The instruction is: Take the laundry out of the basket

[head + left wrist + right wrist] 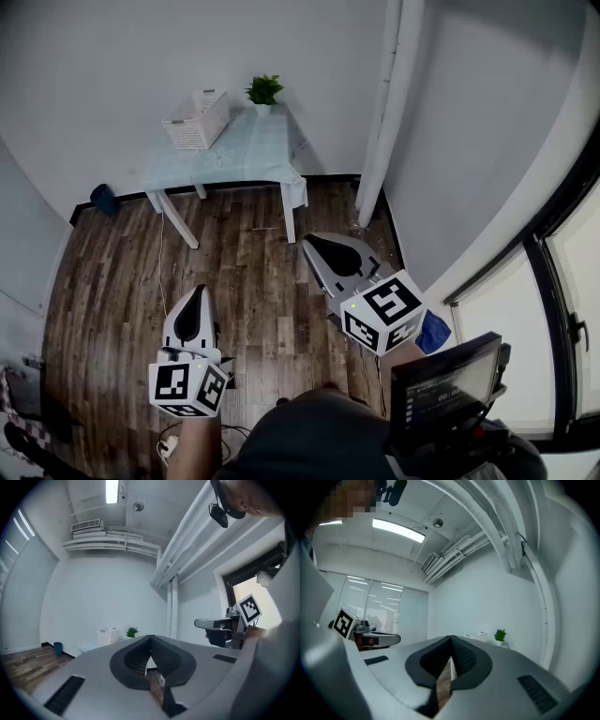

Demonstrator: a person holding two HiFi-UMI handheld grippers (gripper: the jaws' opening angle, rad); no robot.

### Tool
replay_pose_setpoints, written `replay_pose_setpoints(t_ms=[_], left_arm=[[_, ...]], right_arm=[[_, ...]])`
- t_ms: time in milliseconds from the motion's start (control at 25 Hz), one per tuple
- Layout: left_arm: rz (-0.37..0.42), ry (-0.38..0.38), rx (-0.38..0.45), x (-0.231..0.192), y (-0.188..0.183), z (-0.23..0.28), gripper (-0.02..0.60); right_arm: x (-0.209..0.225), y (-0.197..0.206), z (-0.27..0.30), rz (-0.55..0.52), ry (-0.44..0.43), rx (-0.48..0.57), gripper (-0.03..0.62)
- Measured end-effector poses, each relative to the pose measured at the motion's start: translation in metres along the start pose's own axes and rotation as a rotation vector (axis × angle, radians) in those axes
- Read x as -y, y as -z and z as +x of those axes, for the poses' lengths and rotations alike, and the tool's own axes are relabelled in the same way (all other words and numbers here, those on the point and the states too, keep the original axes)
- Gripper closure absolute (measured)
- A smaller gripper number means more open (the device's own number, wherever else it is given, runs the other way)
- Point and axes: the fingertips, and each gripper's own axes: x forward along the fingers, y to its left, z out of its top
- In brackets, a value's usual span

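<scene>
Wood floor fills the head view; the basket (197,120) stands on the corner tabletop (246,155), its laundry not visible. The left hand-held gripper (198,294) and right hand-held gripper (317,246) are well short of the basket. Left gripper view: jaws together, empty. Right gripper view: likewise closed on nothing. Approach the basket first, and part the jaws before reaching over its rim.

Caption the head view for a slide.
Left gripper and right gripper, jaws shut, face a distant table holding basket and plant.
</scene>
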Motion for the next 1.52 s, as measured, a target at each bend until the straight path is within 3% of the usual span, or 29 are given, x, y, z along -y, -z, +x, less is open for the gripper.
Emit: replay_pose_setpoints(t_ms=[440,720,960,1240,1520], left_arm=[[-0.004,-0.003,0.017,-0.016,0.002,-0.007,0.572],[0.013,-0.005,0.033,-0.042,0.003,-0.013,0.572],[0.01,0.047,0.045,-0.061,0.014,-0.019,0.572],[0.005,0.062,0.017,-0.096,0.026,-0.01,0.572],[0.021,0.021,-0.02,-0.145,0.03,0.038,0.572]], right_arm=[[-0.008,0.001,0.012,0.025,0.01,0.007,0.579],[-0.036,0.015,0.033,0.026,-0.004,-0.021,0.578],[-0.057,0.027,0.051,0.049,0.016,-0.027,0.577],[-0.075,0.045,0.095,0.058,-0.015,-0.066,0.577],[-0.054,0.053,0.177,0.081,-0.057,-0.044,0.577]])
